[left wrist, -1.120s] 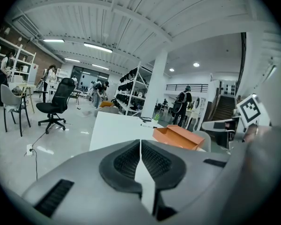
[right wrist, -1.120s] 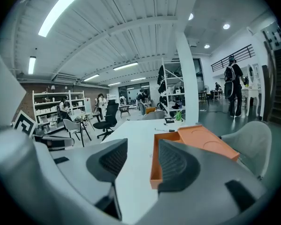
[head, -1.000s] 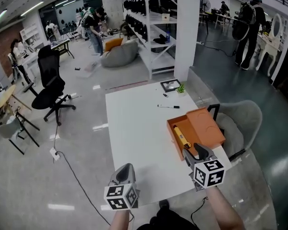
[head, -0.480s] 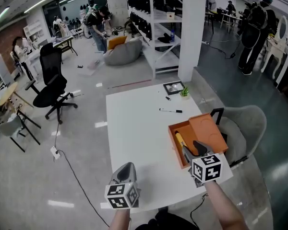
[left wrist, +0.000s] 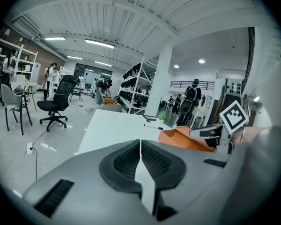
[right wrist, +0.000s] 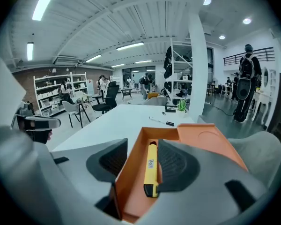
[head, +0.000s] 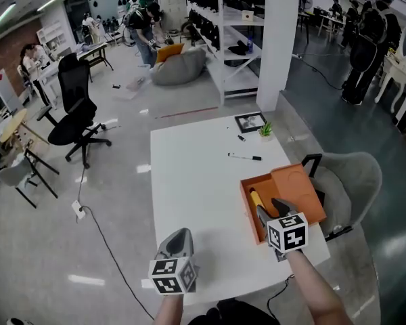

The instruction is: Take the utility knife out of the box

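1. A yellow utility knife (right wrist: pixel 151 168) lies lengthwise inside an open orange box (head: pixel 247 196), close along the box's left wall. The box sits at the desk's (head: pixel 189 181) right edge, in the lower right of the head view, with its lid (head: pixel 299 193) folded out to the right.

2. The right gripper (right wrist: pixel 143 162) hovers at the near end of the box with its jaws spread wide and nothing clamped. In its own view one pad appears outside the left wall and the other over the box floor just right of the knife. Whether either pad touches the knife cannot be told.

3. The left gripper (left wrist: pixel 140 161) hangs at the bottom centre of the head view, near the desk's front edge and well apart from the box. Its jaws are pressed together on nothing.

4. The knife looks slim, stiff and light, and its smooth plastic sides could slide under a loose pinch. A hold across the middle of the body, on the two flat sides, seems safest.

5. The wall beside the knife leaves little room for a jaw, so a steep approach from above would likely be needed. The light box may shift or lift along with the knife.

6. A marker pen (head: pixel 245 157) lies on the desk beyond the box, clear of the work.
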`<state>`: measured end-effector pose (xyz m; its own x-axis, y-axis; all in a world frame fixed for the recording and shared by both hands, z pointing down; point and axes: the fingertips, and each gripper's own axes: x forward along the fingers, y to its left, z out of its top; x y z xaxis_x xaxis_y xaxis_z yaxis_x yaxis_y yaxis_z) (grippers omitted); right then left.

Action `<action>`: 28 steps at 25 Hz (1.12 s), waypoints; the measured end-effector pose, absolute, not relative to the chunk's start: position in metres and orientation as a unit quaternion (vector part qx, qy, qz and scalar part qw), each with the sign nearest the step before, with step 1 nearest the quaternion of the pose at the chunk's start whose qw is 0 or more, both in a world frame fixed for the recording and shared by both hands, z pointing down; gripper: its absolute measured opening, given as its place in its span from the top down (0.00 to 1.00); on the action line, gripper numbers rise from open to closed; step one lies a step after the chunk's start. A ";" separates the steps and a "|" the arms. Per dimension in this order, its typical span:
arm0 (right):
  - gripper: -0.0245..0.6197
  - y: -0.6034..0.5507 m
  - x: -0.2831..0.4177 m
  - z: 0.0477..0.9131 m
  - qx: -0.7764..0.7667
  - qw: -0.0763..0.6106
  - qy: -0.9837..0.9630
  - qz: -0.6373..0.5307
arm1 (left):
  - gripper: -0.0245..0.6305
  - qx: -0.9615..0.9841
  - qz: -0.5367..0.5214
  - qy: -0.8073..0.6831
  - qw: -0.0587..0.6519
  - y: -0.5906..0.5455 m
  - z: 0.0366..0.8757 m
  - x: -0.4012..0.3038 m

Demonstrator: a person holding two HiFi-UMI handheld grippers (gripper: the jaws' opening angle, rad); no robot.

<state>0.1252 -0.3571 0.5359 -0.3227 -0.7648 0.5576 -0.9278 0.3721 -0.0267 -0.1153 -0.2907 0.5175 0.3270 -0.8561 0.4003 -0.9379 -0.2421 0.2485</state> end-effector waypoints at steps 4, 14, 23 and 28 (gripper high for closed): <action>0.67 -0.369 0.125 0.550 0.527 0.254 -0.791 0.180 | 0.94 0.779 0.093 -0.576 0.230 -0.297 0.523 -0.115; 0.67 -0.394 0.125 0.582 0.515 0.307 -0.776 0.196 | 0.94 0.769 0.094 -0.586 0.237 -0.311 0.528 -0.118; 0.67 -0.406 0.123 0.608 0.506 0.345 -0.761 0.213 | 0.94 0.762 0.098 -0.592 0.243 -0.317 0.534 -0.121; 0.67 -0.412 0.121 0.619 0.507 0.356 -0.753 0.221 | 0.94 0.759 0.099 -0.595 0.244 -0.320 0.536 -0.124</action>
<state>0.1205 -0.4120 0.6194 -0.2333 -0.6059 0.7606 -0.9211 0.3885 0.0270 -0.1242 -0.3196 0.5356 0.2728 -0.8553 0.4404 -0.9517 -0.1730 0.2537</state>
